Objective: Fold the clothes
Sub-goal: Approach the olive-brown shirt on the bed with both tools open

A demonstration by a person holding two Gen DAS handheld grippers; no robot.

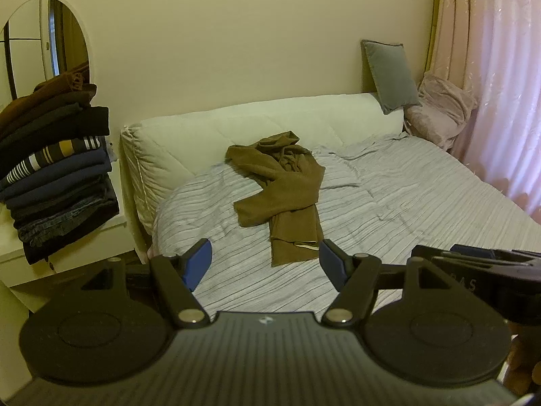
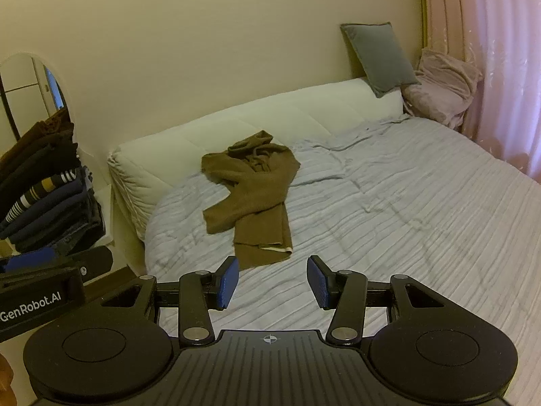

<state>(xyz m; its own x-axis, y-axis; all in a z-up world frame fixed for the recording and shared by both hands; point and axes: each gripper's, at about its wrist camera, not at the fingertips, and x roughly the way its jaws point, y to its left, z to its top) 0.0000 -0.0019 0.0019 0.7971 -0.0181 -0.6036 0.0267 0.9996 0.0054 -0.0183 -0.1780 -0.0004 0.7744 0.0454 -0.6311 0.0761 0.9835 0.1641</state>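
A brown garment (image 1: 282, 187) lies crumpled on the striped bed cover (image 1: 405, 209), one sleeve crossed over its body and its hem toward me. The same brown garment (image 2: 253, 193) sits in the middle of the bed cover (image 2: 389, 220) in the right wrist view. My left gripper (image 1: 265, 264) hovers open just short of the hem, nothing between its blue pads. My right gripper (image 2: 272, 282) is open too, held above the bed a little before the hem. The right gripper's body (image 1: 487, 264) shows at the right edge of the left wrist view.
A tall stack of folded dark clothes (image 1: 54, 176) stands on a white side table (image 1: 67, 257) left of the bed. A grey cushion (image 1: 389, 74) and a pink pillow (image 1: 443, 108) lean at the headboard (image 1: 236, 128). Pink curtains (image 1: 500, 84) hang on the right. An oval mirror (image 1: 47, 44) is on the wall.
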